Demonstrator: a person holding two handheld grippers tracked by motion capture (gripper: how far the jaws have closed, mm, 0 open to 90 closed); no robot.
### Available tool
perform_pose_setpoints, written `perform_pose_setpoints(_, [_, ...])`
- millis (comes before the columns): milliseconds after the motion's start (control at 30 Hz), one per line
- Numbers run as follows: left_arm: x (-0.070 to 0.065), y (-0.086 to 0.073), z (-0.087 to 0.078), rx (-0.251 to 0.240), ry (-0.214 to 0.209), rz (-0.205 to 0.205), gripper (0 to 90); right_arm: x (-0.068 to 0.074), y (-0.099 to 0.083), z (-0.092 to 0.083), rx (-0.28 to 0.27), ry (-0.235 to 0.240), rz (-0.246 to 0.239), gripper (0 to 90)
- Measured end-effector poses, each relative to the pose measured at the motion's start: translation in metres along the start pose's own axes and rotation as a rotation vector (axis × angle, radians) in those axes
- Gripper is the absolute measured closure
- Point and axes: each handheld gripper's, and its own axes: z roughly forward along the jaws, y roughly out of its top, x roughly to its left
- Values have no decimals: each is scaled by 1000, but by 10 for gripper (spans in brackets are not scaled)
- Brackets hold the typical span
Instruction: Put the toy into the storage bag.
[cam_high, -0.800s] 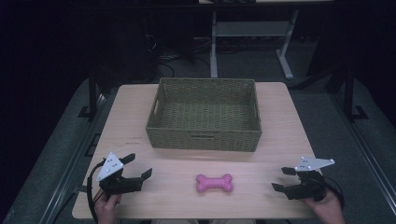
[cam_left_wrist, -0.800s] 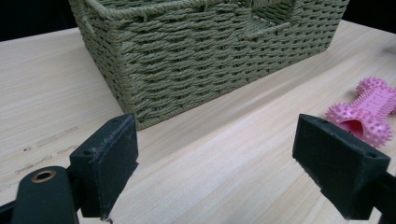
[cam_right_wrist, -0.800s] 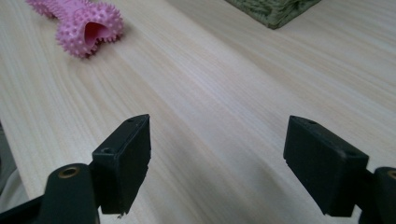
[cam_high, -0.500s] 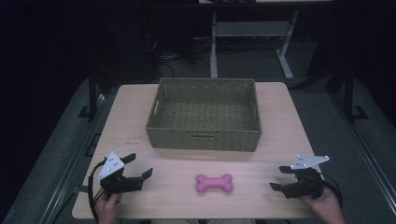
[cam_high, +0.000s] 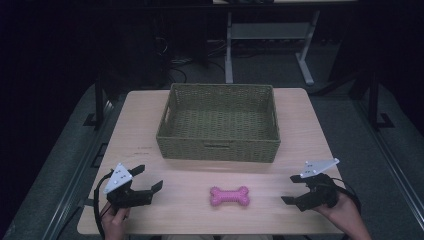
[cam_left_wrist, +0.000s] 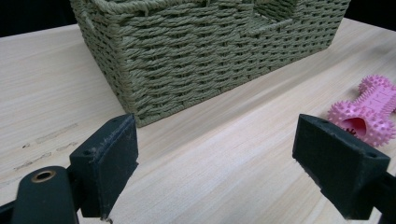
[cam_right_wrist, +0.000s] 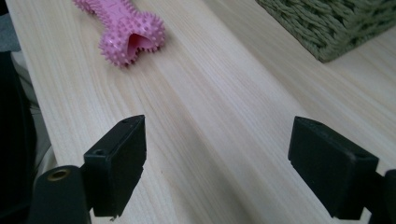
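Pale wood-grain bench (cam_high: 150, 130) seen from above, with my two hand-held grippers at its near edge. Between them lies a pink bone-shaped toy (cam_high: 229, 196), resting flat on the bench just in front of the woven basket (cam_high: 218, 151) and apart from it. The toy has two rounded lobes at each end joined by a narrower flat bar, and its lobes are covered in short soft spikes; in the right gripper view the nearest end shows a hollow opening between the lobes. My left gripper (cam_high: 142, 180) sits at the near left corner, jaws spread wide with nothing between them, aimed toward the basket's near left corner. My right gripper (cam_high: 292, 188) sits at the near right, jaws likewise spread and empty, pointing across the bare wood toward the toy. The basket is rectangular, olive-green, with a handle slot in its near wall.
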Motion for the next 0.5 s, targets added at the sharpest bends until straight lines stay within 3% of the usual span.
perform_pose_setpoints(333, [0, 0, -1, 0, 3, -2, 138, 6, 31, 6, 37, 38, -81, 183])
perform_pose_setpoints(500, [1, 0, 0, 0, 6, -5, 139, 8, 40, 9, 52, 56, -93, 184])
